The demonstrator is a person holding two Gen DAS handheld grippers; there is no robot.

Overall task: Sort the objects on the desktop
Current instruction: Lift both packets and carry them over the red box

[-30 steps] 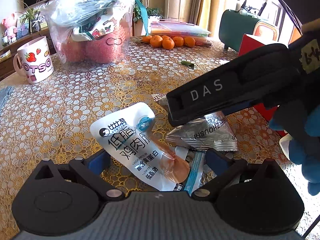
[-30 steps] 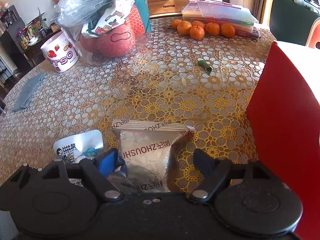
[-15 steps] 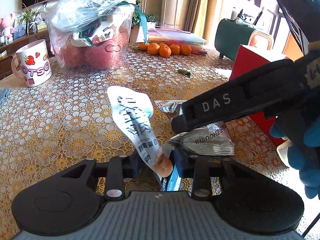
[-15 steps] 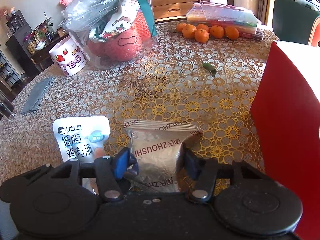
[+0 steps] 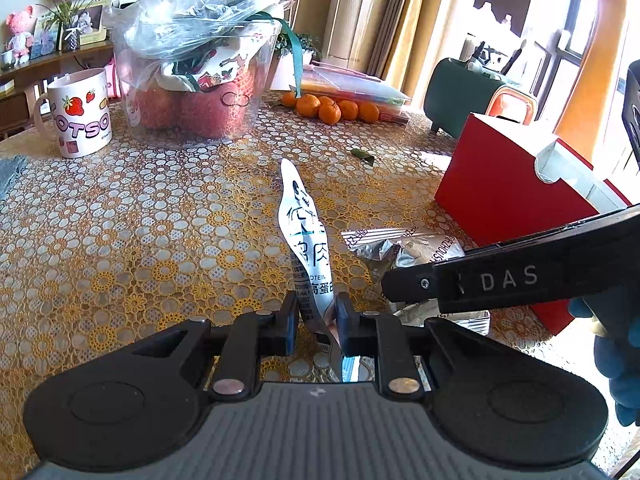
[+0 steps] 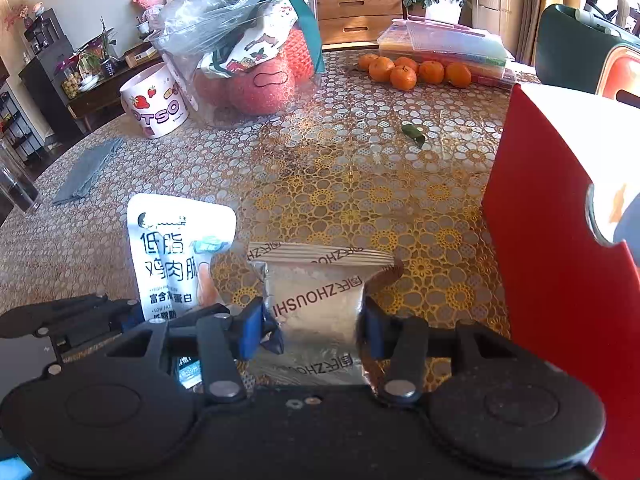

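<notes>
Two grippers, each clamped on a packet. Left gripper (image 5: 316,316) pinching white printed snack pouch (image 5: 306,248) edge-on at frame centre. Right gripper (image 6: 314,326) squeezing crinkled silver foil packet (image 6: 316,300) low centre, beside red box (image 6: 560,248) at right.

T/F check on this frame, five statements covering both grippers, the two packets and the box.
1. The left gripper is shut on the white snack pouch. True.
2. The right gripper is wide open over bare table. False: its fingers are closed on the silver foil packet.
3. The red box stands to the right of the silver foil packet. True.
4. The mug lies tipped on its side. False: it stands upright beside the clear bag of fruit.
5. The oranges are inside the red box. False: they sit on the table at the far edge.
</notes>
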